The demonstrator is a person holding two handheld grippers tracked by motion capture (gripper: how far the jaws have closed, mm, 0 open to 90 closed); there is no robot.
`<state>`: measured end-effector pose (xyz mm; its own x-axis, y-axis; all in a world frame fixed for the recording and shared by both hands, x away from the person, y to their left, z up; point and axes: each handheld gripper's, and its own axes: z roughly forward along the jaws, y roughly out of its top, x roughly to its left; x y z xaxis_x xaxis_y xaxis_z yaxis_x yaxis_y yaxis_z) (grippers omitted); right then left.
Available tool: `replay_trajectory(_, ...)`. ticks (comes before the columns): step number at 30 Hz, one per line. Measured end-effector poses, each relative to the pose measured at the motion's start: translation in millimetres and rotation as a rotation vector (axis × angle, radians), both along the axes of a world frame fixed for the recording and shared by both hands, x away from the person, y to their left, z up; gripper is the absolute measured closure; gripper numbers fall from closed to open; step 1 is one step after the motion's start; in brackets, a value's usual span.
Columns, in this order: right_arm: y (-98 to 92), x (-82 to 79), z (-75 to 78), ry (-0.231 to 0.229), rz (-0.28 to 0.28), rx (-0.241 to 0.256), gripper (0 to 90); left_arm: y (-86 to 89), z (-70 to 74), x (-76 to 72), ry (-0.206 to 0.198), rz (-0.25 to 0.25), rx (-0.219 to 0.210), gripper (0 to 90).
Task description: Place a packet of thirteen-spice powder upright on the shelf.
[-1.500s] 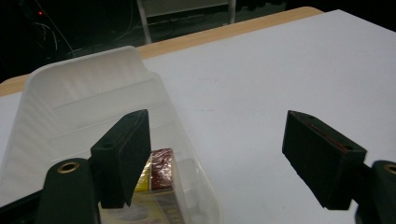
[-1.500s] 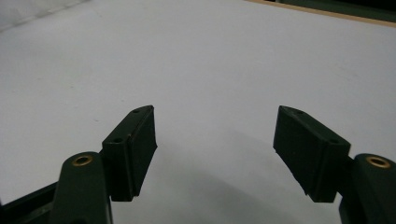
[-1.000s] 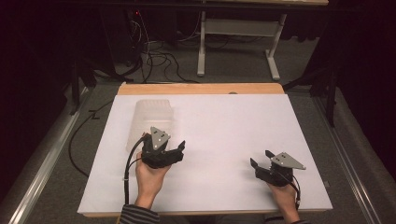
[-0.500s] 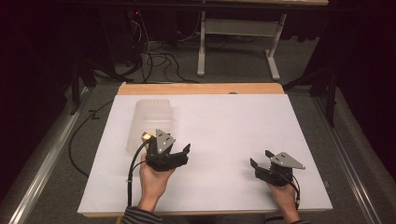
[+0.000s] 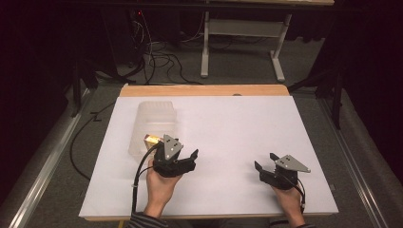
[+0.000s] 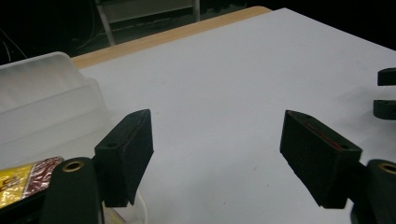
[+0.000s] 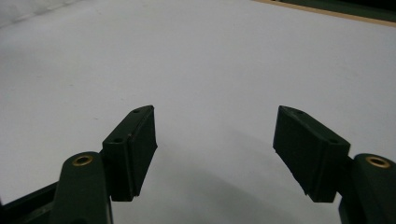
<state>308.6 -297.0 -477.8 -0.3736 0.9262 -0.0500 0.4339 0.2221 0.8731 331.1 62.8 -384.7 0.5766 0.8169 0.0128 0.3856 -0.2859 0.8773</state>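
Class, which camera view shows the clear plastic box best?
The high view: the whole plastic box lies on the white table, beside the left gripper. The left gripper view catches just a corner; the right gripper view adds nothing clear.

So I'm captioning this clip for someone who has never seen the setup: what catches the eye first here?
The white table glows against a dark room. Two black hand-held grippers sit near its front edge, the left gripper and the right gripper, both with jaws wide open and nothing between them. Beside the left one stands a translucent plastic container, with a yellow packet at its near end.
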Motion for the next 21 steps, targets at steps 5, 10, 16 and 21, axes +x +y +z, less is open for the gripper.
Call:
replay_trajectory(5,0.1,-0.4,0.1,-0.002,-0.001,0.0,30.7,-3.3,-1.3,-1.4,0.002,-0.011,0.001,26.9)
replay_trajectory(10,0.3,-0.3,0.0,-0.003,0.0,0.0,30.7,-6.2,-3.6,-2.9,0.009,-0.02,-0.007,27.0)
replay_trajectory(16,0.5,-0.4,-0.1,-0.003,-0.002,0.001,30.8,-7.2,-7.3,-4.1,0.016,-0.024,-0.02,27.1)
replay_trajectory(21,1.0,0.9,-0.3,0.006,0.0,-0.006,30.8,-6.0,-8.9,-6.8,0.014,-0.028,-0.022,27.0)
